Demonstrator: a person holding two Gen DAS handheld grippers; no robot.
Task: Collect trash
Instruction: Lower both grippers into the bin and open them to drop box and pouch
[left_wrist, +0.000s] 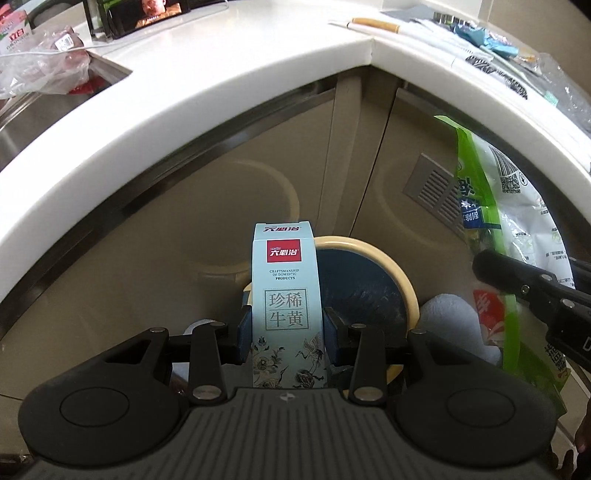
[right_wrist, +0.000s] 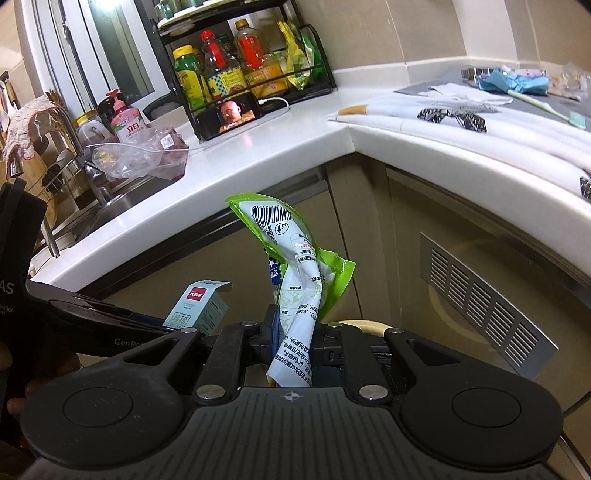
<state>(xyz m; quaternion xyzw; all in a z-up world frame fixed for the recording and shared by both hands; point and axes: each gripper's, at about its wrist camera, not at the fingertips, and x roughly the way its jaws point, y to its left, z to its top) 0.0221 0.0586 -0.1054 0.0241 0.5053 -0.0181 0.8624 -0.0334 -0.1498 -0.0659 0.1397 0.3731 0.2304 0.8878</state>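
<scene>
My left gripper (left_wrist: 287, 330) is shut on a pale blue toothpaste box (left_wrist: 284, 288) with a red label, held upright over a round trash bin (left_wrist: 402, 280) with a cream rim and dark liner. My right gripper (right_wrist: 293, 341) is shut on a crumpled green and white plastic food bag (right_wrist: 295, 258), held upright. The bag also shows at the right of the left wrist view (left_wrist: 517, 221), with the right gripper's black arm across it. The box shows low left in the right wrist view (right_wrist: 199, 308), and a sliver of the bin rim (right_wrist: 369, 326) shows behind the right fingers.
A white L-shaped countertop (left_wrist: 258, 74) curves above beige cabinet doors, one with a metal vent grille (right_wrist: 491, 299). A sink (right_wrist: 122, 203) with a clear plastic bag (right_wrist: 144, 155) is at left. A phone (right_wrist: 231, 114), a bottle rack (right_wrist: 240, 62), white cloths and a toothbrush (right_wrist: 543, 107) lie on the counter.
</scene>
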